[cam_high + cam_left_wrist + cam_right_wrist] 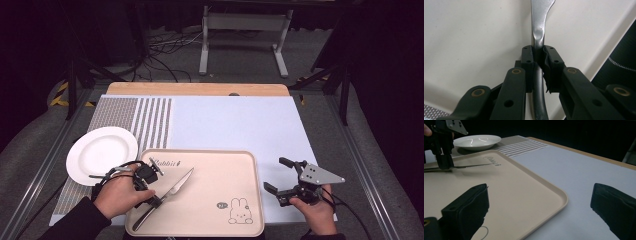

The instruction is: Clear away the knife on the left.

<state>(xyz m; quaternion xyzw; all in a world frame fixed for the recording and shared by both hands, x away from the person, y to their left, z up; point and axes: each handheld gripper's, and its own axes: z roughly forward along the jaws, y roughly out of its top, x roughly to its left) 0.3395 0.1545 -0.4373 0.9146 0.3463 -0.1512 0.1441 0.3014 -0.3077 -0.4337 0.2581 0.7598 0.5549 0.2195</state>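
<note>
Left gripper [156, 200], black two-jaw tool in the person's left hand [119, 195], stands over the left part of the beige rectangular plastic tray [240, 165] with a rabbit drawing. Jaws drawn narrow and clamped on the silver metal table knife [176, 186] at the junction of handle and blade; the left gripper view confirms both pads [552, 60] pressing the steel from either side. Knife lies diagonally on the tray, handle toward the tray's near left corner, blade toward the middle; the serrated edge is seen in the right gripper view. Whether the knife rests on the tray floor or is lifted clear of it: cannot tell. Right gripper [281, 181], with a grey three-cornered plate on top, is held in the right hand [316, 212] just beyond the tray's right rim, over the pale blue table mat [235, 120]; jaws wide apart, nothing between them. Round white ceramic plate [101, 152] sits off the tray's far left corner on the mat's striped part, close to the tray.
</note>
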